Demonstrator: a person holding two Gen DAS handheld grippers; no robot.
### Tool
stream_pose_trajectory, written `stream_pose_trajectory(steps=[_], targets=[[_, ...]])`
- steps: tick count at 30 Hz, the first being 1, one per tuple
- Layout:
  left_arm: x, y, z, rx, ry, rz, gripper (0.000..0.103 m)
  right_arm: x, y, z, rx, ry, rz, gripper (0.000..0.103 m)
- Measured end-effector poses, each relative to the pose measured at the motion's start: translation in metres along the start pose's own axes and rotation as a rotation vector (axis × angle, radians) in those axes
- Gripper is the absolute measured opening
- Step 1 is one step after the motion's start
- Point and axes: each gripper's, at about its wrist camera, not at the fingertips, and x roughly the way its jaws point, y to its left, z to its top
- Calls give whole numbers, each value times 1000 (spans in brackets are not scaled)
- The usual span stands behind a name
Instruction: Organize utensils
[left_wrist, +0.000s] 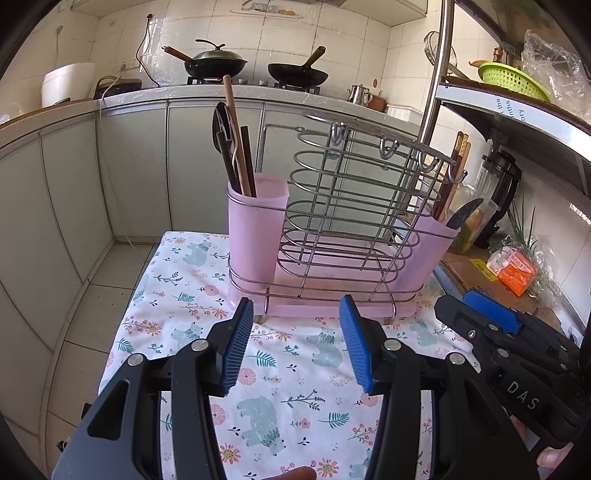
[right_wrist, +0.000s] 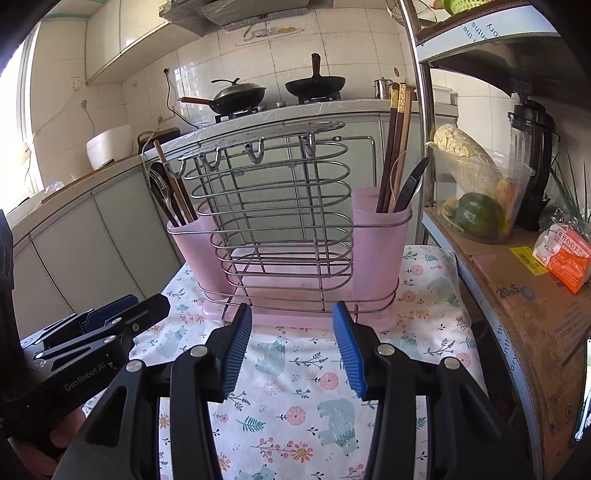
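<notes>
Left wrist: chopsticks (left_wrist: 236, 136) upright in pink cup (left_wrist: 255, 229), tips up; both grippers wide, empty.

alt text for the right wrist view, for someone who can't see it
The open, empty right gripper hovers over a floral cloth, facing a wire utensil rack. Pink cups at the rack's two ends hold chopsticks and dark spoons; the left gripper sits at lower left.

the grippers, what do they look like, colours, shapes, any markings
Both are alike: the left gripper and right gripper have black angular plastic linkage arms with silver round rivets and blue ribbed pads. White lettering reads "DAS" on the right one's body, "GenRobot.AI" on the left's.
</notes>
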Motion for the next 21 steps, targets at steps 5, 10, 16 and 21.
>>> stream_pose_trajectory(steps=[5, 10, 16, 21], targets=[[-5, -3, 0, 6, -8, 6, 49, 0, 0, 0, 2, 5, 11, 45], [-7, -5, 1, 9, -13, 12, 49, -3, 1, 0, -2, 1, 16, 45], [-9, -8, 2, 16, -18, 14, 49, -5, 1, 1, 0, -4, 18, 45], [-10, -9, 1, 23, -23, 17, 49, -5, 1, 1, -1, -4, 16, 45]])
